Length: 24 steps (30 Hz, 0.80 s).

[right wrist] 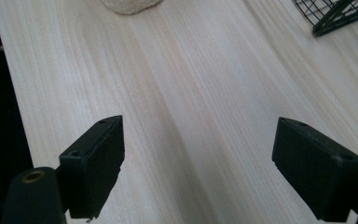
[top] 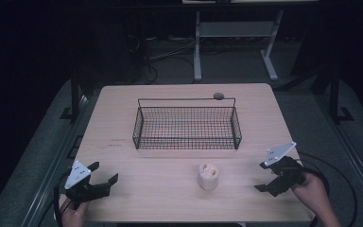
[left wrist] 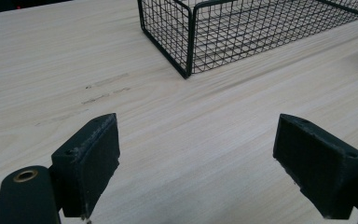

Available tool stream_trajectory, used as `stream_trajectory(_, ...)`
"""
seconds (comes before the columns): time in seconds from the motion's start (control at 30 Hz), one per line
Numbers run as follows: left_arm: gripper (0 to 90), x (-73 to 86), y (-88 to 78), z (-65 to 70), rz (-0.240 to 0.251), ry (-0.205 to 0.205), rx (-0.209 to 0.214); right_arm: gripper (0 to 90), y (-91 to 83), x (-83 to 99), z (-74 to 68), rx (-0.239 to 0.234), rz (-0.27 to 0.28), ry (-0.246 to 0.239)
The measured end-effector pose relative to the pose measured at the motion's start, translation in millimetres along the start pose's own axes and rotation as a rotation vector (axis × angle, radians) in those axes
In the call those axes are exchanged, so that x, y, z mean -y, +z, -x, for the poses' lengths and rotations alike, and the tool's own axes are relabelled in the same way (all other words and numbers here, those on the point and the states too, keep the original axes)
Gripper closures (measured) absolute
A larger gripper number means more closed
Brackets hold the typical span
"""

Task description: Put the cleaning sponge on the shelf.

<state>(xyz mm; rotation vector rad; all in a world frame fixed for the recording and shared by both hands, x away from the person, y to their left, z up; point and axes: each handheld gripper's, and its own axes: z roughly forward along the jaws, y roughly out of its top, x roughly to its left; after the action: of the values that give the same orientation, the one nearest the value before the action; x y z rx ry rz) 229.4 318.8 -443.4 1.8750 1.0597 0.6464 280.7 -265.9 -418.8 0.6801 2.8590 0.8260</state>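
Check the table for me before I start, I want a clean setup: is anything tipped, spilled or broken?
Nothing stands out. The wire basket sits upright and empty, the small beige object stands in front of it, apart from it. Faint dark scuff marks on the table left of the basket are the only blemish.

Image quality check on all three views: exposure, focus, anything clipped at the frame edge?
High view: dim, heavy dark falloff around the table; wire basket and pale object soft but readable. Left gripper view: bright, even; basket mesh sharp, near jaws slightly soft. Right gripper view: wood grain somewhat washed out, pale object cropped at the top edge.
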Motion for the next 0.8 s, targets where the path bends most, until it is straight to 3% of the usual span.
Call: stream_trajectory(0.8, 13.7, 1.0, -2.3, 0.0, 0.005, -0.001, -0.004, 16.2, 1.0, -30.3, -9.9, -0.032, -0.035, -0.097)
